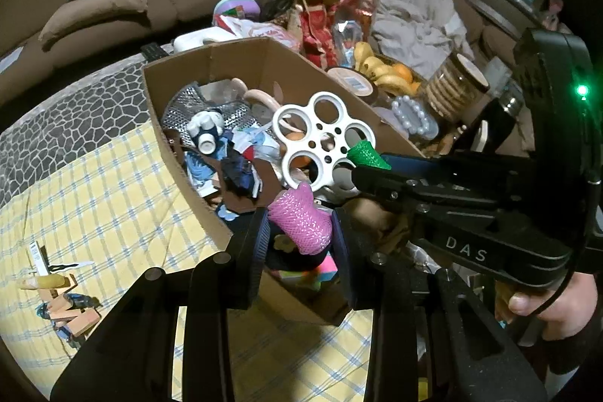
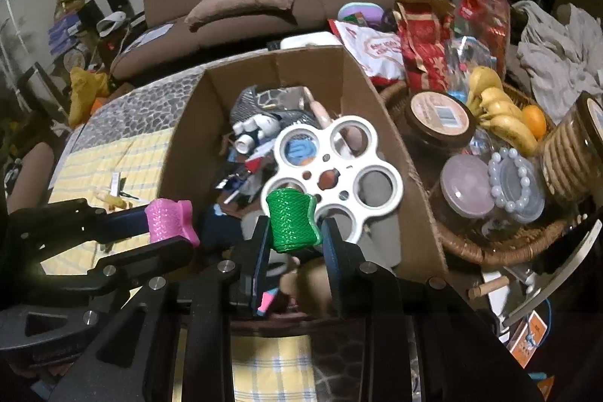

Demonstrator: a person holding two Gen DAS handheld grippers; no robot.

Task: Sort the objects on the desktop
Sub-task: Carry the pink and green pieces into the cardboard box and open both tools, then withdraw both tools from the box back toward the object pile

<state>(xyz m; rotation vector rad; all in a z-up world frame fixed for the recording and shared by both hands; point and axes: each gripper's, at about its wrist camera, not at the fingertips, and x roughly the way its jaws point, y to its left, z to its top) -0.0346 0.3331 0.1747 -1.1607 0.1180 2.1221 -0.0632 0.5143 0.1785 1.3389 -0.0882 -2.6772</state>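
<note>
**Five-hole disc carried over the box, drop not yet made**

- Step in hand: the transfer leg of sorting. Right gripper (image 2: 292, 226), green-tipped, is clenched on one lobe of the white five-hole disc (image 2: 320, 157). The disc hangs tilted above the open cardboard box (image 2: 309, 70), clear of the jumble inside.
- Left gripper (image 1: 301, 221), pink-tipped, is clenched too, with nothing between its tips. It sits low beside the right one, over the near end of the box.
- Next move, as I judge it: pick a destination. If the box is it, lower the disc over a flat patch and release. If not, swing it out to the checked cloth on the tabletop (image 1: 113, 198). The left gripper should stay out from under the disc.
- Hard to see: the actual pinch on the disc rim is masked by the green tips. The near end of the box is blocked by both grippers. Most box contents are a blurred heap. The small bits on the cloth at far left cannot be identified. Only part of one hand (image 1: 557, 311) shows.
</note>
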